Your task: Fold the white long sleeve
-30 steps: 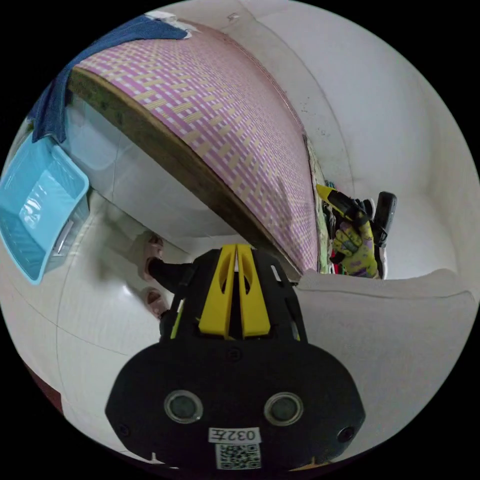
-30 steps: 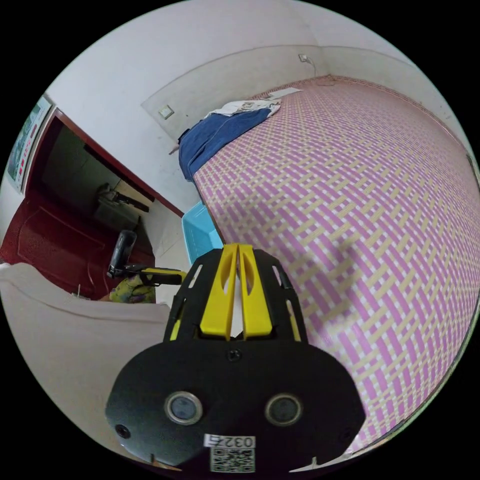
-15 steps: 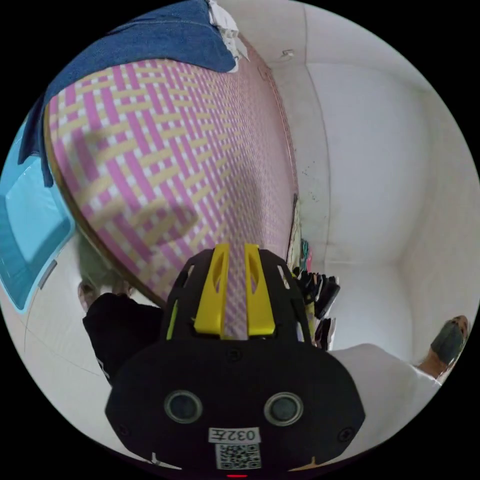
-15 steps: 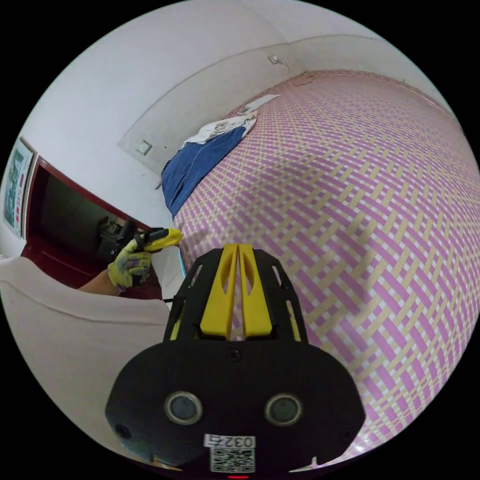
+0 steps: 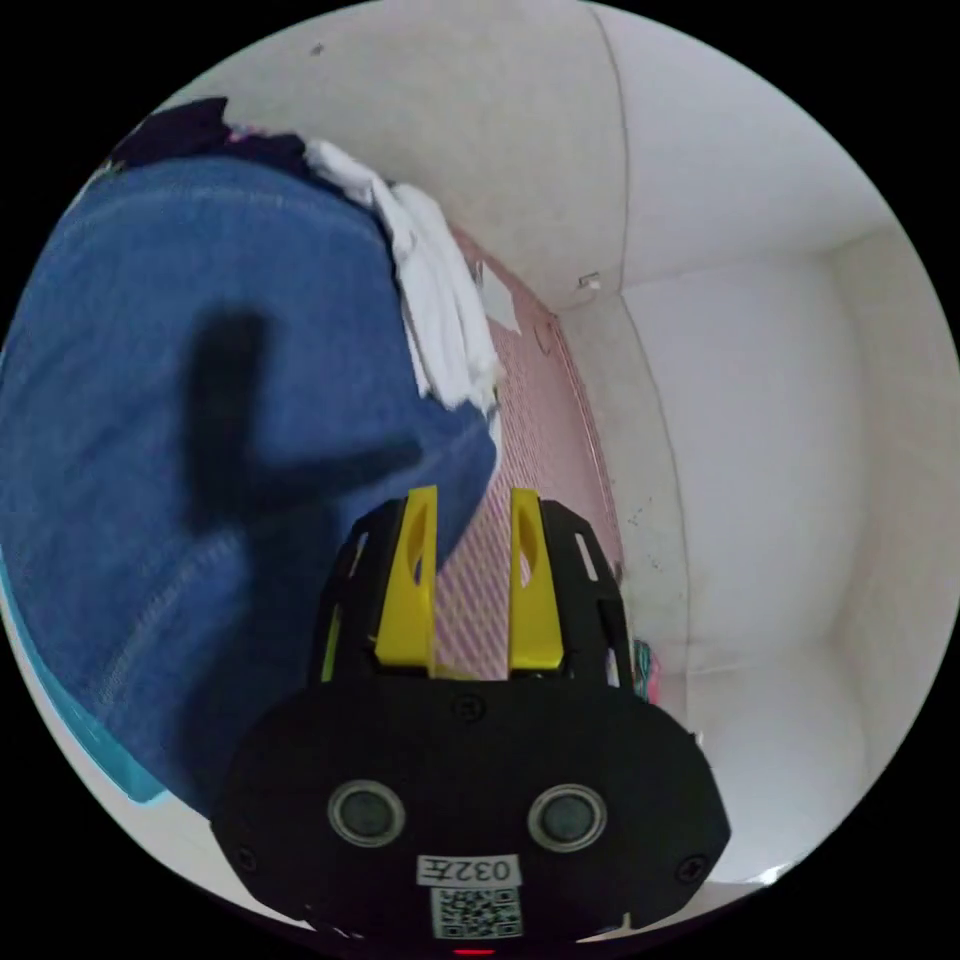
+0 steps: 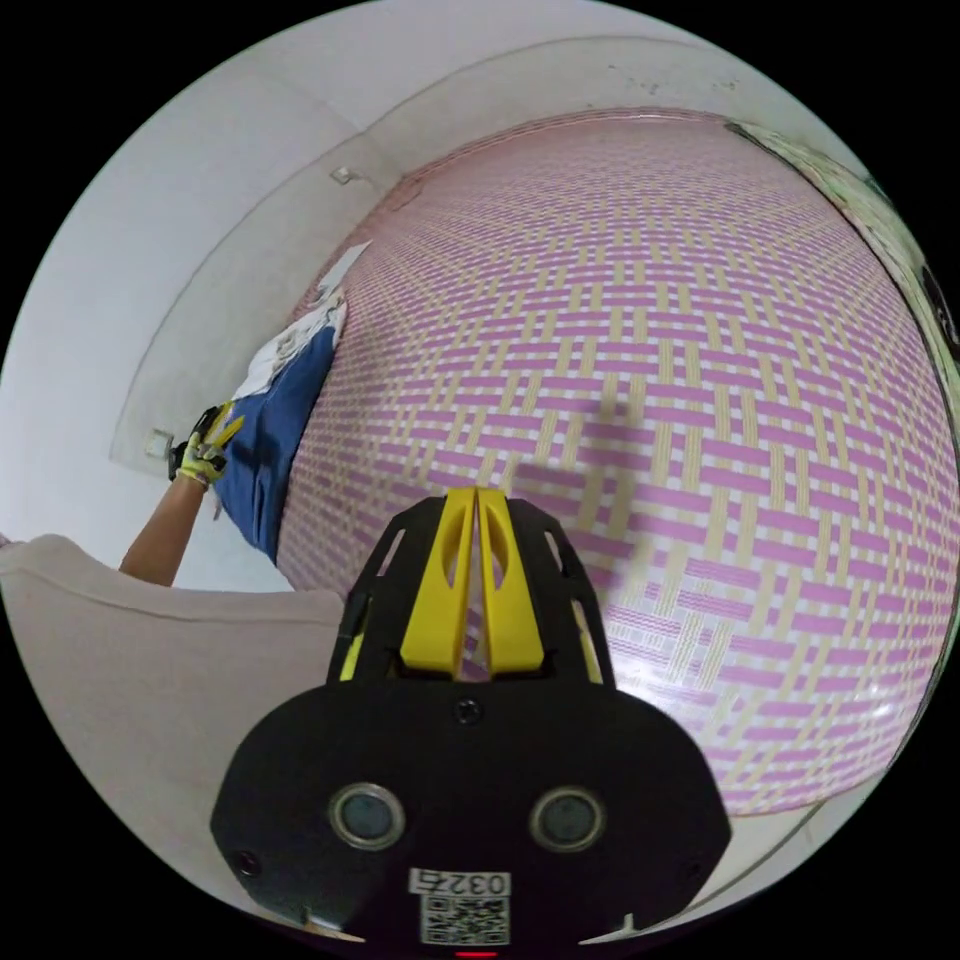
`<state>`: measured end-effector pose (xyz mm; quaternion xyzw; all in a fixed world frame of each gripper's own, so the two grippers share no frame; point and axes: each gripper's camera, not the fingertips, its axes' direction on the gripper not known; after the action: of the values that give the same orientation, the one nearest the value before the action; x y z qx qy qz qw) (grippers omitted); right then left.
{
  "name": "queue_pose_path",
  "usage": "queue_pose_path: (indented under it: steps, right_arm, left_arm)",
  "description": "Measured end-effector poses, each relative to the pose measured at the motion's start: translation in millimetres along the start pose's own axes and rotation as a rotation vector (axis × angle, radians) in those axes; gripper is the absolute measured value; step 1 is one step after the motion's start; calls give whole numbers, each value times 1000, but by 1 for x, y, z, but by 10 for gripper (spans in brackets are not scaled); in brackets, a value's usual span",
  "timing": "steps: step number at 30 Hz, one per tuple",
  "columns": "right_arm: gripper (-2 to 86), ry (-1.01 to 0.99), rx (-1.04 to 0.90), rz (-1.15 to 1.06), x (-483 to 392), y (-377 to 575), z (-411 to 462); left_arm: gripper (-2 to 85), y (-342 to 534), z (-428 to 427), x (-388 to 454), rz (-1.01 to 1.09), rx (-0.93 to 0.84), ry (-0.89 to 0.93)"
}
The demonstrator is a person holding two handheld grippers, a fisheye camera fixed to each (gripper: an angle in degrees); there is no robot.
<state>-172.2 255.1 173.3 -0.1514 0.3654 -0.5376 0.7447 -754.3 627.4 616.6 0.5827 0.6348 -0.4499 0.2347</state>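
In the left gripper view, the left gripper (image 5: pixel 468 500) hangs over the edge of a blue cloth (image 5: pixel 200 450) spread on a pink-and-tan woven mat (image 5: pixel 530 420); its two yellow jaws stand apart with a clear gap, and nothing lies between them. A dark shadow of the tool falls across the blue cloth. Just beyond the blue cloth, against the far wall, lies the white long sleeve (image 5: pixel 435 300), crumpled in a loose heap, touching the blue cloth's far edge. A light blue basket (image 5: pixel 70 720) peeks out at the near left, under the cloth's hanging edge. In the right gripper view, the right gripper (image 6: pixel 477 500) is held above the open middle of the mat (image 6: pixel 700 400), its jaws drawn together to a thin slit and gripping nothing. Far off at the left of that view, the person's gloved hand (image 6: pixel 203 455) reaches to the blue cloth (image 6: pixel 275 440), with the white garment (image 6: pixel 295 340) just past it. A pale sleeve (image 6: pixel 150 700) of the person covers the near left. Each tool body carries a small white sticker with digits and a square code; I do not read them off.
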Motion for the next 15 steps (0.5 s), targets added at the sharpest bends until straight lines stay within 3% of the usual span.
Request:
queue_pose_path:
  steps: [5, 8, 15]
  right_arm:
    - [-10, 43, -12, 103, -50, 4, 11]
    - [-10, 100, -5, 86, -84, -4, 11]
    - [-10, 82, -5, 88, -126, -7, 14]
  left_arm:
    - [65, -138, -21, -34, -85, 161, -135]
    - [63, -183, -11, -49, -120, 167, -224]
    - [-12, -202, 24, -80, -209, 186, 79]
